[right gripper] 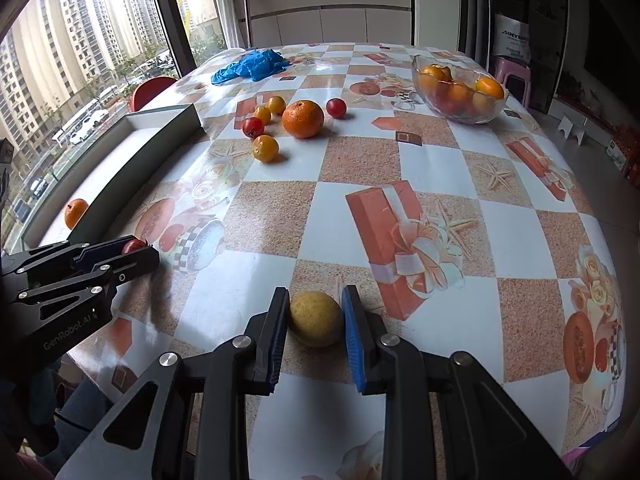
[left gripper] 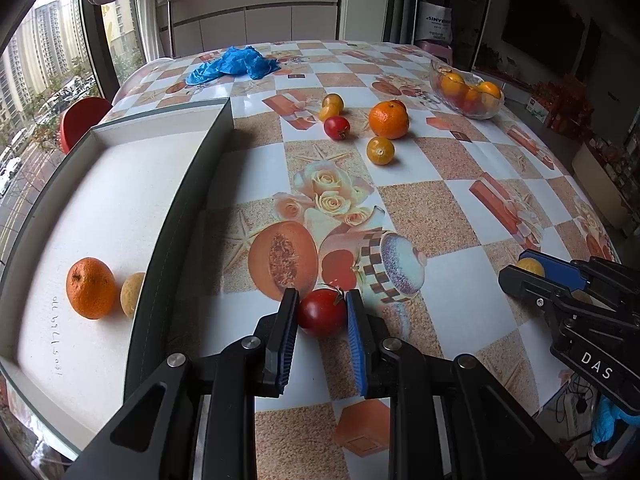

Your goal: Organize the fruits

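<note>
While the grey tray (left gripper: 188, 184) already holding an orange (left gripper: 91, 288) waits at the table's left, seemingly for sorting, the left gripper (left gripper: 322, 312) clamps a red tomato (left gripper: 322, 314) and the right gripper (right gripper: 316, 318) clamps a yellow fruit (right gripper: 316, 318), both beside it.

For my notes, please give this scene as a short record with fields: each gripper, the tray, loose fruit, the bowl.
left gripper: shut on red tomato
right gripper: shut on yellow fruit
tray: one orange, one pale yellow fruit
loose fruit: large orange with small red and yellow fruits
glass bowl: orange fruits
</note>
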The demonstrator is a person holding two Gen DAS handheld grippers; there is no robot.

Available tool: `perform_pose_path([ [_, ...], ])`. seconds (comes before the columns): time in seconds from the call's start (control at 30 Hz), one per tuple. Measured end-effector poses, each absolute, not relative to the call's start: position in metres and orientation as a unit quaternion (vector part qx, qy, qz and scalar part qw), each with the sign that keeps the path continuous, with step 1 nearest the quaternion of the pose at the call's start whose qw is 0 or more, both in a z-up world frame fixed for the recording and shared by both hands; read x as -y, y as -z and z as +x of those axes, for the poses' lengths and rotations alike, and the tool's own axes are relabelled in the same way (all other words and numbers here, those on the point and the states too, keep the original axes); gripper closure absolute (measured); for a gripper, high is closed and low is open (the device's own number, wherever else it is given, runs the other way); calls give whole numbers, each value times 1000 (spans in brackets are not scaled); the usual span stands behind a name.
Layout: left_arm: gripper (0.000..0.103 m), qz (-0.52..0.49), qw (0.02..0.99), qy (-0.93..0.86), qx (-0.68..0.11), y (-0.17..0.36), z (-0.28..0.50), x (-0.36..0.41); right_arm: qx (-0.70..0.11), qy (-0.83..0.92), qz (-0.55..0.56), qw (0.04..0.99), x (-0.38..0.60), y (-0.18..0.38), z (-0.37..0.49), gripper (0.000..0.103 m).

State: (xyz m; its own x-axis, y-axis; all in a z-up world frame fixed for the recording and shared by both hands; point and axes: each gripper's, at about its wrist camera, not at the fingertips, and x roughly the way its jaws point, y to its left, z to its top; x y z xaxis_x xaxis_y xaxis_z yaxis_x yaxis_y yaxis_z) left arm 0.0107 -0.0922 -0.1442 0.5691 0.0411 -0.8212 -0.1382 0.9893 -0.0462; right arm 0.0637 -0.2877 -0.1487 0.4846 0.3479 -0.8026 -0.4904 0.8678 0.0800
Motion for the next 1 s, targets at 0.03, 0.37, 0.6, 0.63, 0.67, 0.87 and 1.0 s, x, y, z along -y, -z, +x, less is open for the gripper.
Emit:
perform_pose_path([
  [0.03,78,-52,885,-51,-460,144,9,93,-443,-242,-82,859,287,149,62,74],
  [0.37,78,-53,888,-51,-454,145,5,94,-431,-234,-88,867,287,150,56,74],
  [0.6,78,-53,888,-51,-453,144,4,94,-428,-232,-93,868,286,150,55,74],
  [0.63,78,-52,888,-51,-453,144,4,94,-428,-232,-94,868,286,150,55,74],
  [0.67,78,-52,889,-51,-453,144,4,94,-429,-232,-95,868,286,150,55,74],
  [0.87,78,-53,888,-50,-453,145,4,94,-428,-232,-96,868,285,150,54,74],
  [1.0,78,-53,889,-51,-453,144,4,94,-428,-232,-96,868,285,150,54,74],
])
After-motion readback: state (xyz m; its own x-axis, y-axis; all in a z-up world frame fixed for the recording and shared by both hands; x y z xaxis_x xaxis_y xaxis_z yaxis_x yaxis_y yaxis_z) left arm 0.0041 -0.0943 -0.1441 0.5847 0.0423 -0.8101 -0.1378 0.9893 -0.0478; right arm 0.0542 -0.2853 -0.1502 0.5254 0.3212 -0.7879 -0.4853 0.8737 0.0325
